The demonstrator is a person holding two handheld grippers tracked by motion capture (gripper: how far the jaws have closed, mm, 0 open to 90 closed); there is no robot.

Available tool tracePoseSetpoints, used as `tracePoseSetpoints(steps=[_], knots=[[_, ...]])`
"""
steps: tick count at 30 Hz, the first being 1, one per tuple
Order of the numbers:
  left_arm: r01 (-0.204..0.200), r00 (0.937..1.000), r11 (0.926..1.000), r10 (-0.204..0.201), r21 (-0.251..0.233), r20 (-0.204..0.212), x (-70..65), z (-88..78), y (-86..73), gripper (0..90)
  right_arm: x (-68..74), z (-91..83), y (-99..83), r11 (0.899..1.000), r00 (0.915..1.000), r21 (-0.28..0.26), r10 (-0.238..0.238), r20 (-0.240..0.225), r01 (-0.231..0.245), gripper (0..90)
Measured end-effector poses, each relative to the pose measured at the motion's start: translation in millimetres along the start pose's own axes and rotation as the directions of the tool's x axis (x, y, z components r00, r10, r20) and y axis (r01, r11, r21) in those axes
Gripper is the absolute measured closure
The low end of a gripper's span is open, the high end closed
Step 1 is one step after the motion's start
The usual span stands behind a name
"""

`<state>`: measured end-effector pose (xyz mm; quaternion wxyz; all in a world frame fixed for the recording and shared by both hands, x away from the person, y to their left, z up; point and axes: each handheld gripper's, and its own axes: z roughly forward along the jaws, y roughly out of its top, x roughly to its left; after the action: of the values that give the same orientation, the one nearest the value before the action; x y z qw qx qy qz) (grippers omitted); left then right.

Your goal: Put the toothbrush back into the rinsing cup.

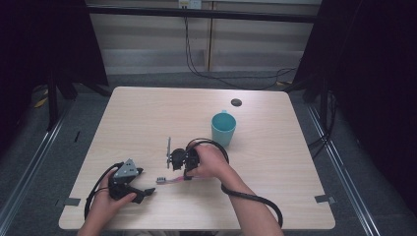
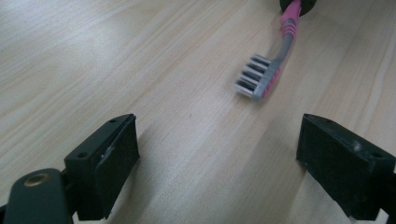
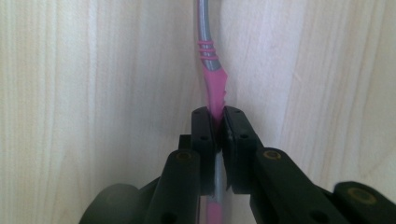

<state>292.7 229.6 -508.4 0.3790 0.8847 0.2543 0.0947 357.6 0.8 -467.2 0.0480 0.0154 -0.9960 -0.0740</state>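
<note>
A pink and grey toothbrush (image 1: 167,180) lies flat on the light wooden table (image 1: 147,113), bristle head toward the left. My right gripper (image 1: 187,175) is shut on its handle; in the right gripper view the pads pinch the pink part of the toothbrush (image 3: 212,84) at the right gripper's (image 3: 218,119) tips. My left gripper (image 1: 145,182) rests near the table's front left, open with nothing between its jaws. In the left gripper view the toothbrush (image 2: 268,77) head lies a short way beyond the left gripper (image 2: 219,154).
A teal cup (image 1: 223,128) stands upright behind and to the right of the right hand. A thin grey strip (image 1: 168,151) lies just left of the right gripper. A small dark round disc (image 1: 236,102) sits near the table's far edge.
</note>
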Motion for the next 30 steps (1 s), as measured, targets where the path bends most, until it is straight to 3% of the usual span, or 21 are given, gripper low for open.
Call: tracePoseSetpoints(steps=[8, 9, 12, 13, 16, 17, 23, 24, 29, 30], knots=[[0.000, 1.0000, 1.0000, 0.000, 0.001, -0.002, -0.1, 0.0, 0.1, 12.6, -0.5, -10.1, -21.6, 0.994, 0.9985, -0.094, 0.053, 0.009, -0.052, 84.0], [0.000, 1.0000, 1.0000, 0.000, 0.000, -0.001, -0.1, 0.1, 0.0, 12.5, -1.7, -14.1, -28.4, 0.989, 0.9970, -0.127, 0.077, 0.009, -0.076, 84.0], [0.000, 1.0000, 1.0000, 0.000, 0.002, -0.002, -0.1, -0.1, 0.1, 12.5, -1.6, -18.7, -35.5, 0.982, 0.9943, -0.157, 0.106, 0.015, -0.102, 84.0], [0.000, 1.0000, 1.0000, 0.000, 0.000, -0.001, 0.0, 0.0, 0.0, 12.5, -1.6, -23.3, -42.4, 0.975, 0.9919, -0.186, 0.126, 0.016, -0.121, 84.0], [0.000, 1.0000, 1.0000, 0.000, 0.002, -0.002, 0.0, -0.1, 0.1, 12.5, -1.5, -27.5, -49.5, 0.972, 0.9902, -0.198, 0.135, 0.034, -0.126, 84.0], [0.000, 1.0000, 1.0000, 0.000, 0.000, 0.000, 0.0, 0.1, 0.0, 12.5, -0.6, -32.3, -57.3, 0.966, 0.9862, -0.211, 0.160, 0.041, -0.148, 84.0], [0.005, 1.0000, 1.0000, -0.005, -0.004, -0.002, -0.3, 0.3, 0.0, 12.5, -0.7, -40.6, -71.7, 0.947, 0.9797, -0.270, 0.193, 0.053, -0.172, 84.0], [0.000, 1.0000, 1.0000, 0.000, 0.000, -0.001, -0.1, 0.1, 0.0, 12.5, -0.9, -41.6, -73.4, 0.948, 0.9805, -0.272, 0.188, 0.055, -0.167, 84.0], [0.001, 1.0000, 1.0000, -0.001, -0.001, -0.001, -0.1, 0.1, 0.0, 12.5, 0.6, -48.6, -85.7, 0.927, 0.9729, -0.322, 0.224, 0.058, -0.194, 84.0], [0.001, 1.0000, 1.0000, -0.001, -0.001, -0.001, -0.1, 0.1, 0.0, 12.5, 0.6, -48.6, -85.7, 0.927, 0.9729, -0.322, 0.224, 0.058, -0.194, 84.0]])
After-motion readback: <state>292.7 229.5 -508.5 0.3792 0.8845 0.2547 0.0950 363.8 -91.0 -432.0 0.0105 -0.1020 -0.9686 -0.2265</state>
